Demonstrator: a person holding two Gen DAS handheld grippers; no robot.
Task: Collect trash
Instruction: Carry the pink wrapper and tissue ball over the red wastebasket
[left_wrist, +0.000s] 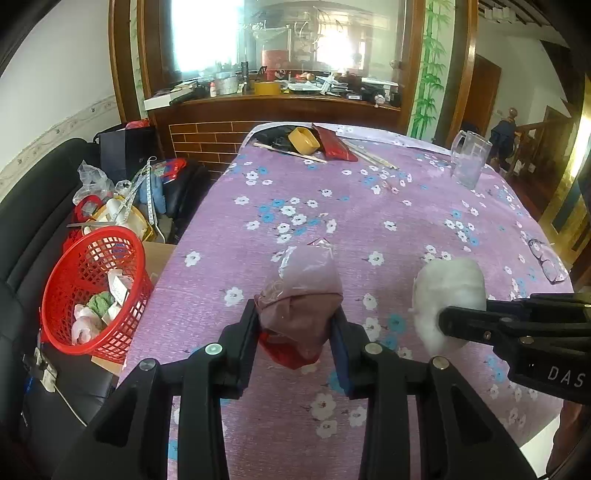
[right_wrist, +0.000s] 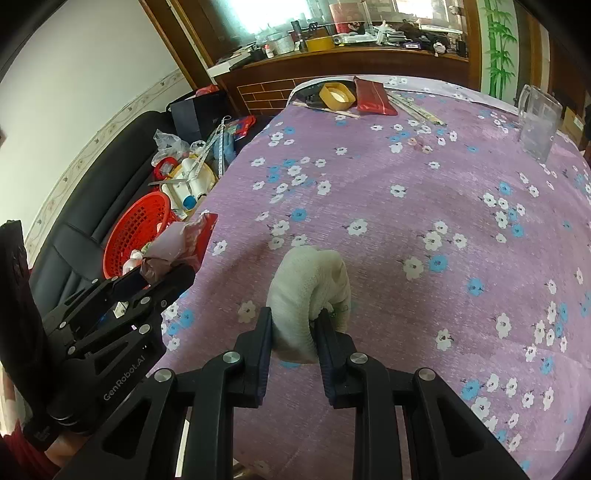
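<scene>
My left gripper (left_wrist: 295, 325) is shut on a crumpled clear and red plastic wrapper (left_wrist: 301, 295) and holds it above the purple flowered tablecloth (left_wrist: 332, 206). My right gripper (right_wrist: 295, 325) is shut on a crumpled white tissue wad (right_wrist: 308, 291), also above the cloth. The tissue also shows in the left wrist view (left_wrist: 448, 291), to the right of the wrapper. The wrapper shows in the right wrist view (right_wrist: 184, 240) at the left. A red mesh basket (left_wrist: 92, 291) holding several bits of trash stands on the black sofa left of the table; it also shows in the right wrist view (right_wrist: 138, 229).
At the table's far end lie a yellow tape roll (left_wrist: 303, 140), a red pouch (left_wrist: 334, 146) and chopsticks (left_wrist: 369, 155). A clear glass mug (left_wrist: 469, 158) stands far right. Glasses (left_wrist: 546, 258) lie near the right edge. Bags and clutter (left_wrist: 122, 195) crowd the sofa beyond the basket.
</scene>
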